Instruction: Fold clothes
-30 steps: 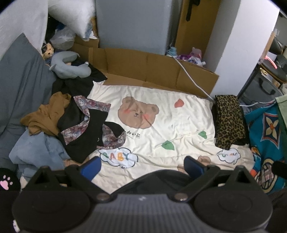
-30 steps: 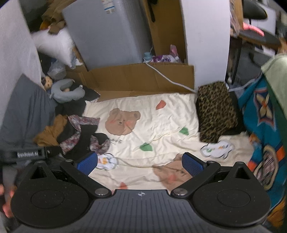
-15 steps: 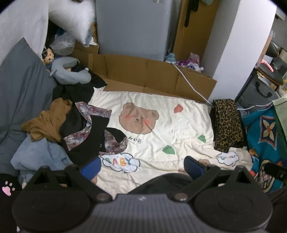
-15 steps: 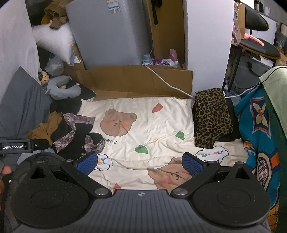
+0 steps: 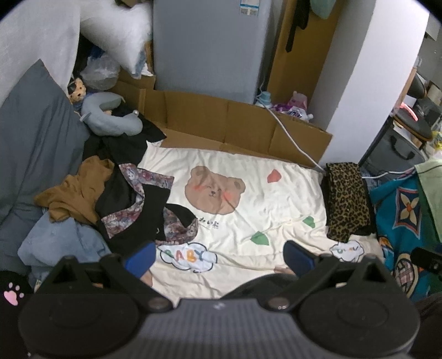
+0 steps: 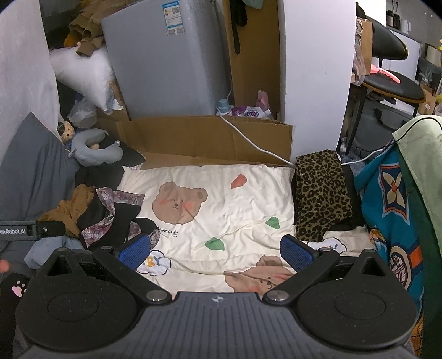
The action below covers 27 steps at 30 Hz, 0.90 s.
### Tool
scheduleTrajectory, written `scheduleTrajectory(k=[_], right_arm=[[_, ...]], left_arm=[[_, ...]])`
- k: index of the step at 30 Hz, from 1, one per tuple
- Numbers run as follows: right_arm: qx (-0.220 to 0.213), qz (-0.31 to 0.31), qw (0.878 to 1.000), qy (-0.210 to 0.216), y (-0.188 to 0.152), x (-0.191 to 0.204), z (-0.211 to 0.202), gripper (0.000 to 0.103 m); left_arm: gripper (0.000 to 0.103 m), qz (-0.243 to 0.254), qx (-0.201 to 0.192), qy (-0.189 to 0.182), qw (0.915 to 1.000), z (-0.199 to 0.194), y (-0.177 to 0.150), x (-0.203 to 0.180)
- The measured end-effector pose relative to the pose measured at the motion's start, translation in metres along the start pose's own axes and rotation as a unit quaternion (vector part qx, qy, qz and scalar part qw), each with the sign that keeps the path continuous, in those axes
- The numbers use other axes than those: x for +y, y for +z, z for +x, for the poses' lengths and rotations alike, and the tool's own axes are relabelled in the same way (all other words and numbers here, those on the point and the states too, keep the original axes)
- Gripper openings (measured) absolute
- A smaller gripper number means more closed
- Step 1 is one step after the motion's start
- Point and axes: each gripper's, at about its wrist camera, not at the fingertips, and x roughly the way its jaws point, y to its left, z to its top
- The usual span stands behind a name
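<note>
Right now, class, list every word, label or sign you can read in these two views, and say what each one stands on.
"BABY": on a cloud print on the cream bear blanket.
"enRobot.AI" (start cut off by the picture's edge): on the black strap at the left of the right wrist view.
Small dark characters beside the bear print: too small to read surely.
Stickers on the grey appliance: too small.
Purple pouch: print blurred.
</note>
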Motion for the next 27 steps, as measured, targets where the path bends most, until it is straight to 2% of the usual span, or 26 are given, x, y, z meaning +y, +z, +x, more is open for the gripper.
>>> scheduleTrajectory(k=[14,27], right_arm=[[0.003,0.002,1.000,-0.007,-0.002,-0.004,0.009,0.103],[0.005,-0.004,1.000,-0.003,0.008,-0.001,0.024,0.103]], left_arm=[[0.100,-0.018,-0.001,0.012,0.9998,0.003,0.011,0.027],[0.100,-0.021,0.010,0.013,0.9997,0.014,0.020,0.037]])
